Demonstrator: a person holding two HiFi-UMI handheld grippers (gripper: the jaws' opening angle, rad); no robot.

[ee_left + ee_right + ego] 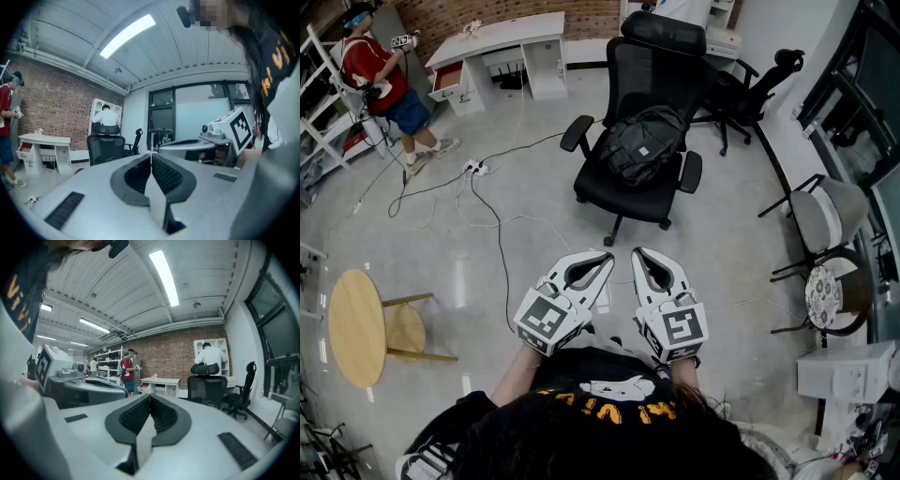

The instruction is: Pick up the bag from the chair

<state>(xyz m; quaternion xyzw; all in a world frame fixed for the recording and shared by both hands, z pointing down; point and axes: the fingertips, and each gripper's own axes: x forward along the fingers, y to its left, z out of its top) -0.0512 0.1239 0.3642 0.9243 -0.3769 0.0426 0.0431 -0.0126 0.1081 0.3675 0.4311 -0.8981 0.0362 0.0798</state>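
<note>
At the left, the person's white left hand-held gripper (607, 257), with its cube of square markers, is held low in front of the body, its dark ribbed pads pressed together on nothing. Just beside it the matching right hand-held gripper (637, 252) is likewise closed and empty, and the two tips angle in toward each other. The soft black backpack (642, 145) sits on the seat of the black mesh office chair (661, 56), leaning on the backrest, well apart from both tools across a stretch of bare grey polished floor (534, 225). It lies straight ahead, almost in line with the right tool's tip and a little to the right of the left one's, so I'd judge the right hand slightly the nearer. Its long axis runs roughly away from the person, top toward the backrest and tipped a touch rightward. To my eye the coming move is a walk forward, then a reach from the front edge of the seat
</note>
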